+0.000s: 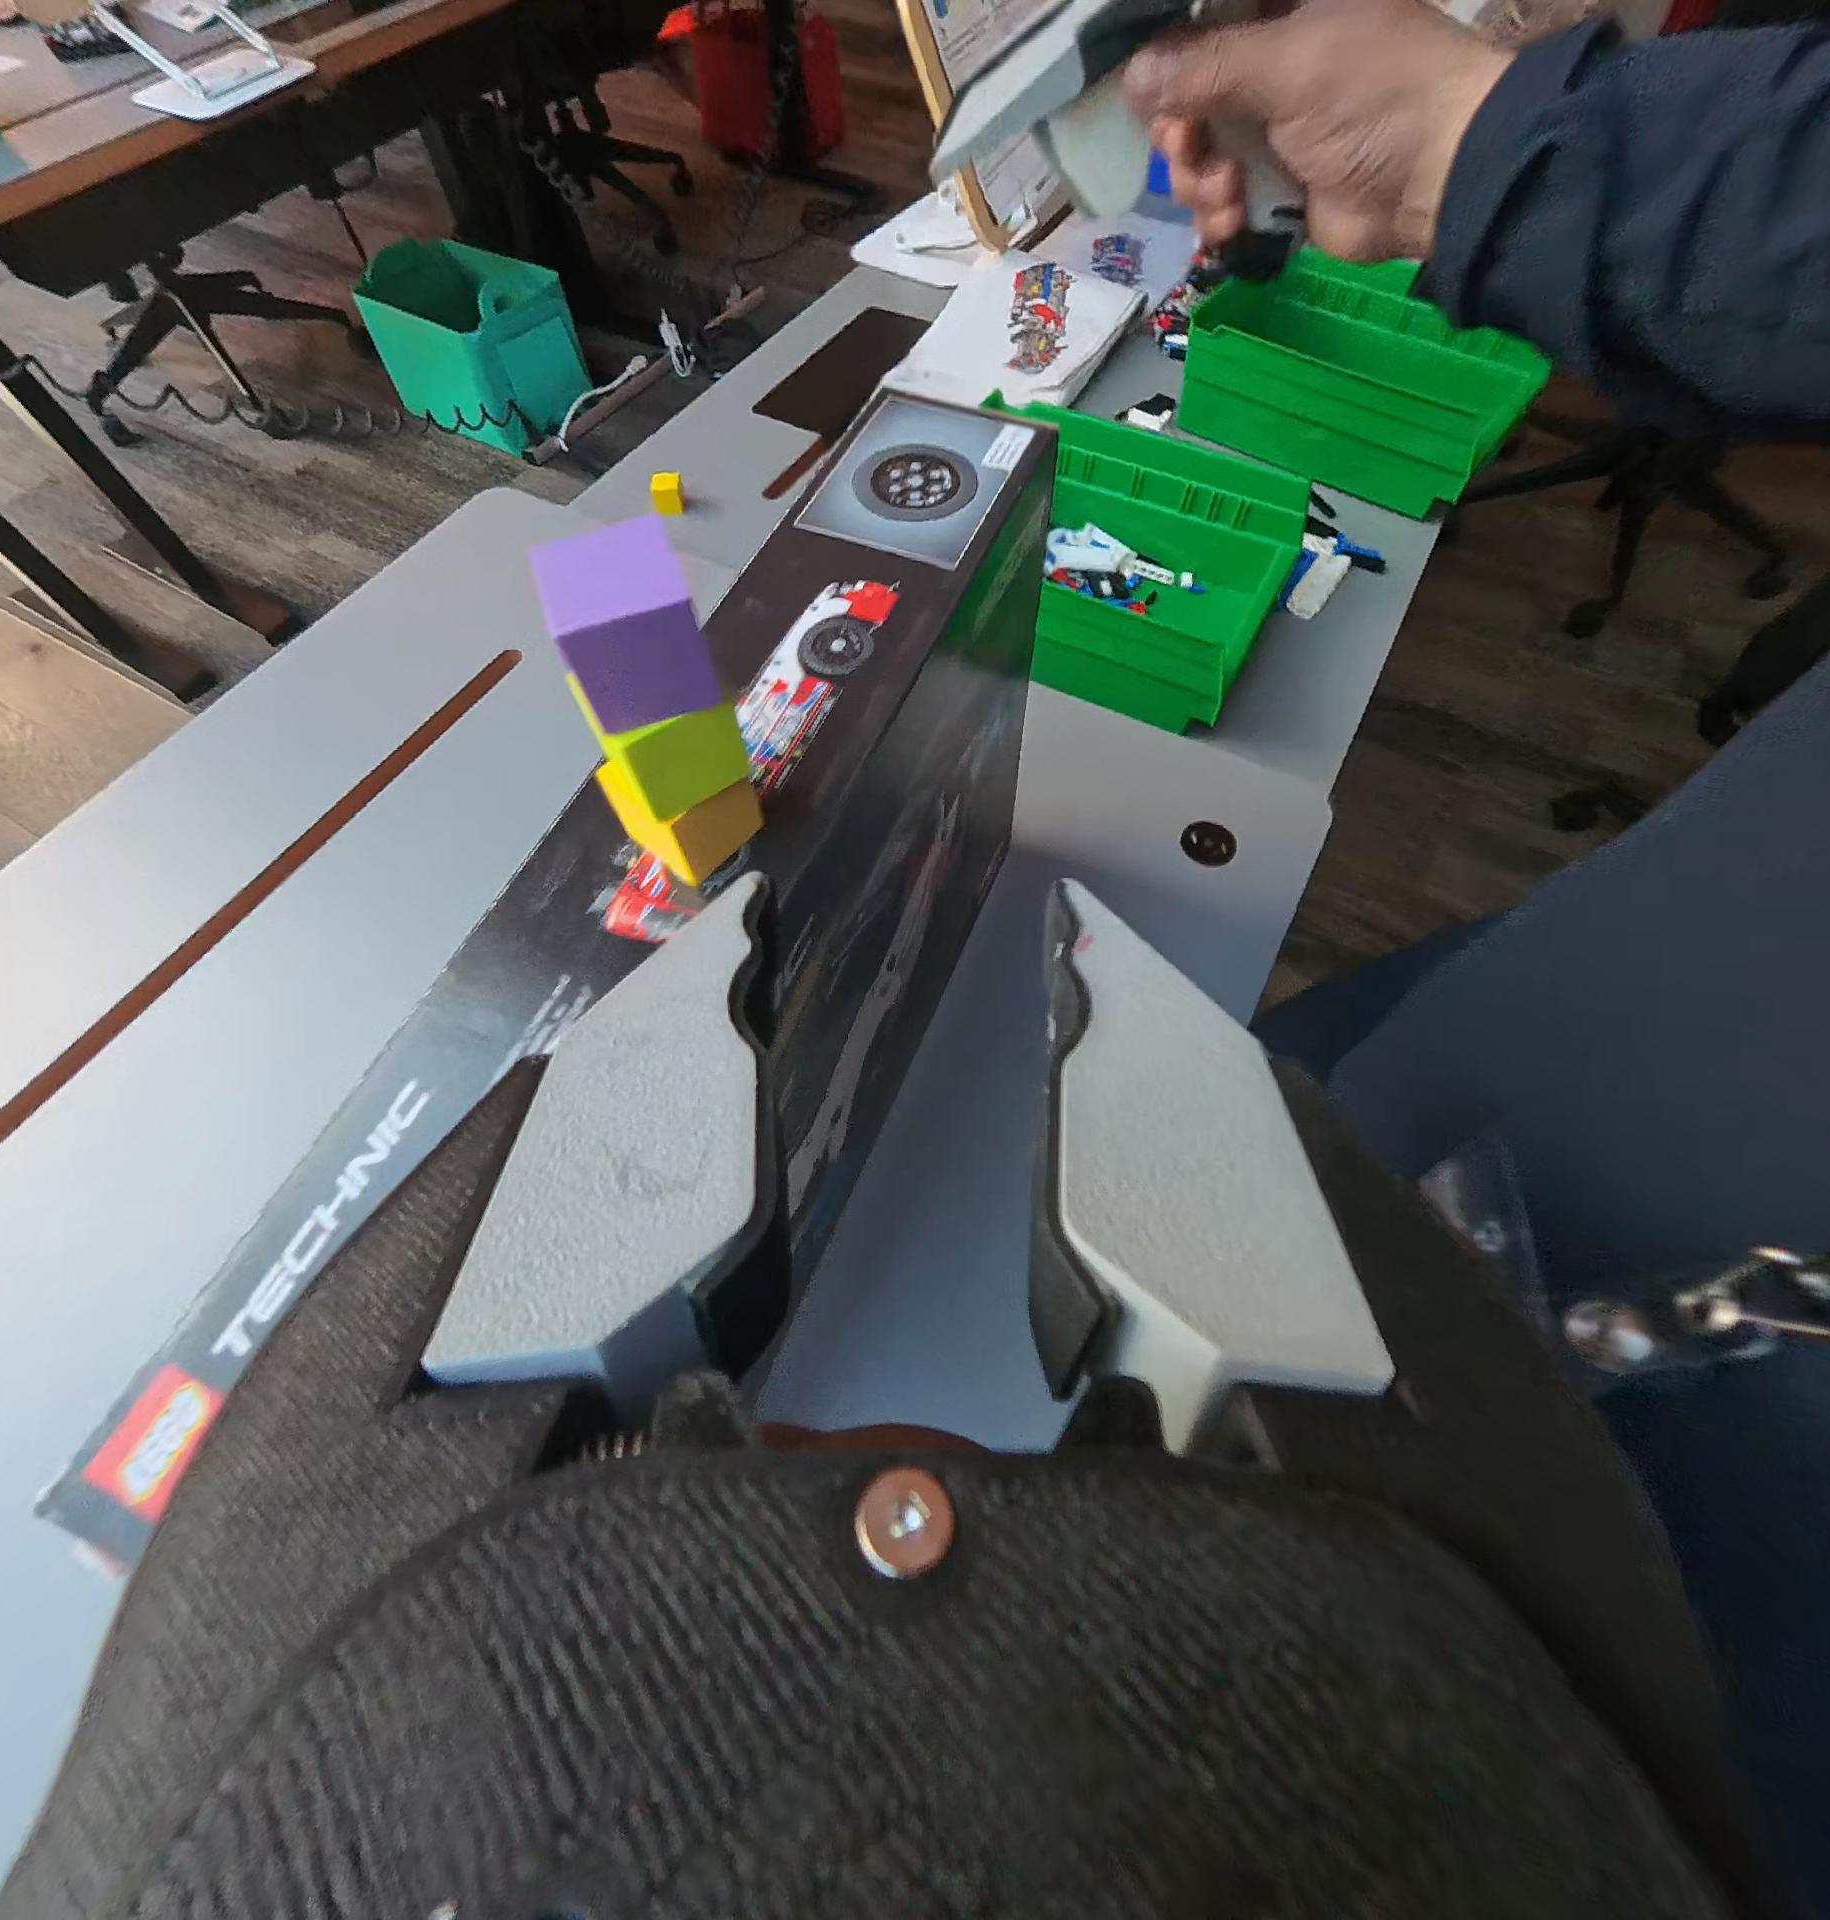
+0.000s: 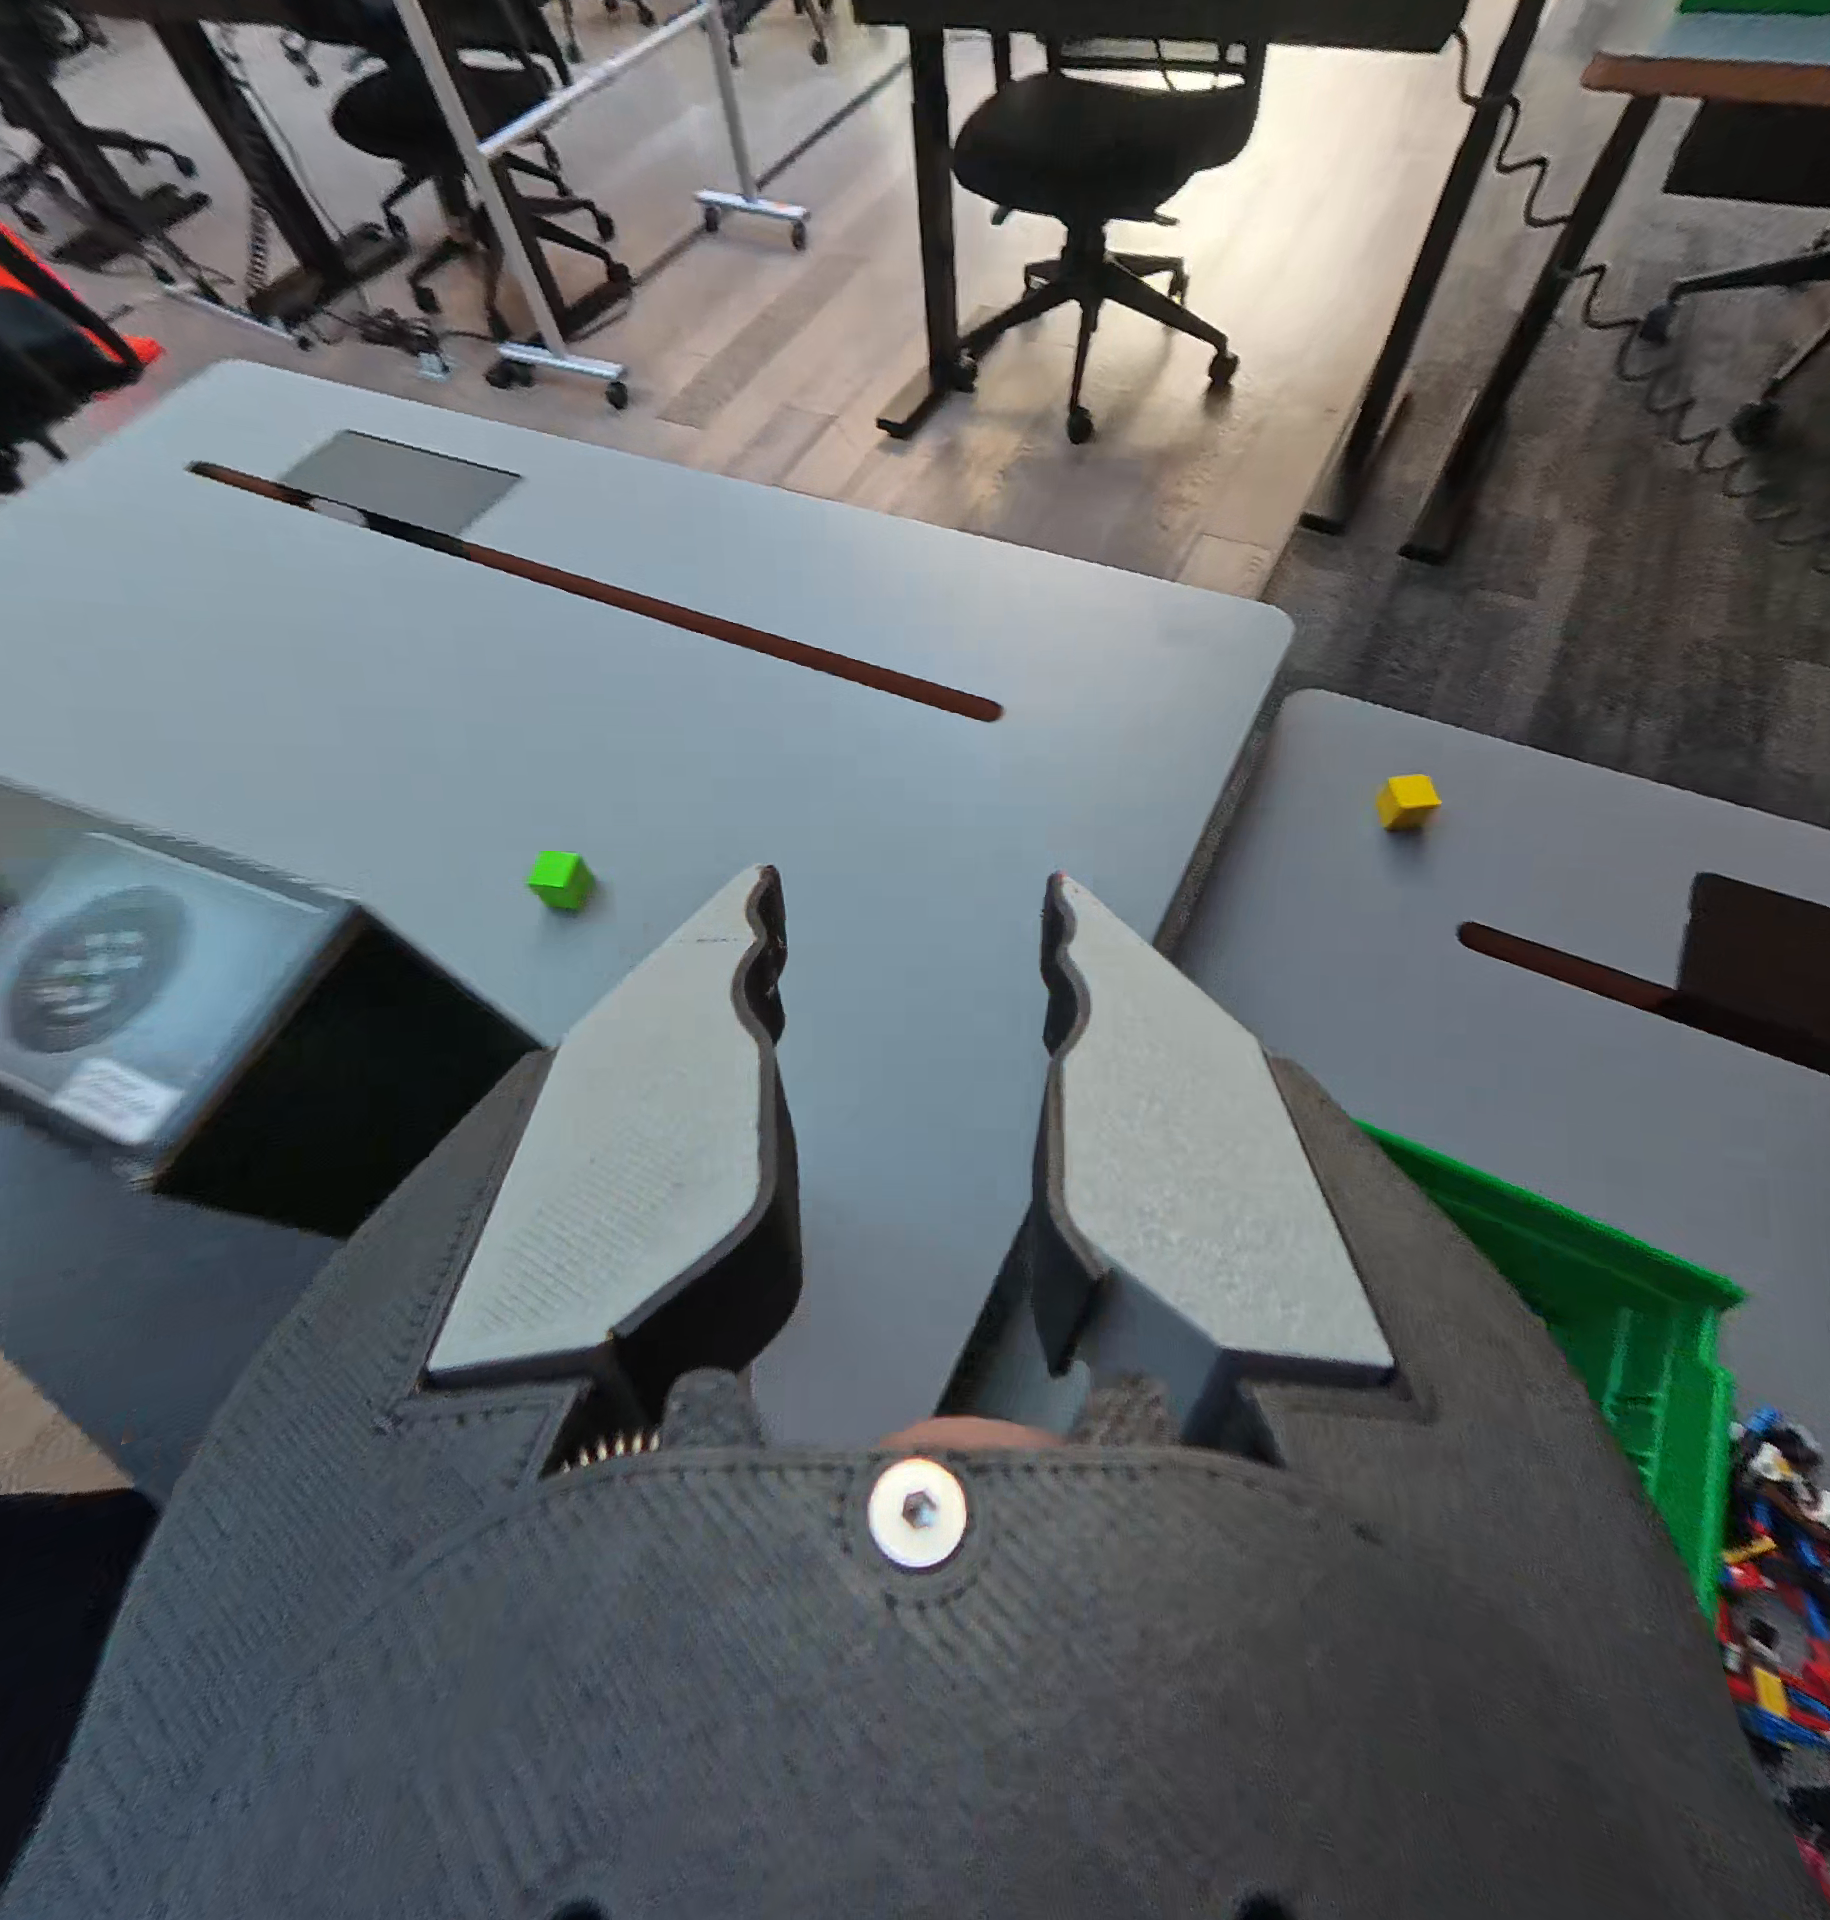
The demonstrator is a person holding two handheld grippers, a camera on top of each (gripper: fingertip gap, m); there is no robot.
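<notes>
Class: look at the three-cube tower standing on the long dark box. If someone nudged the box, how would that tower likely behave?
The tower would probably topple: its purple cube, lime cube and yellow cube sit twisted and offset, not flush. The cubes look rigid and light, so they would likely scatter. The dark box is long and narrow, so a nudge may shake it.

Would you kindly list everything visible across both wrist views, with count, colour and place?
Stacked cubes: three, purple over lime over yellow, atop the box.
Toy box: one, black, long, on the grey table.
Loose yellow cube: one, on the adjoining table.
Loose green cube: one, on the table near the box end.
Green bins: two seen, one holding small bricks.
Teal bin: one, on the floor.
Office chair: black, beyond the tables.
Left hand-held gripper: open, empty, over the box edge.
Right hand-held gripper: open, empty, above the table.
</notes>
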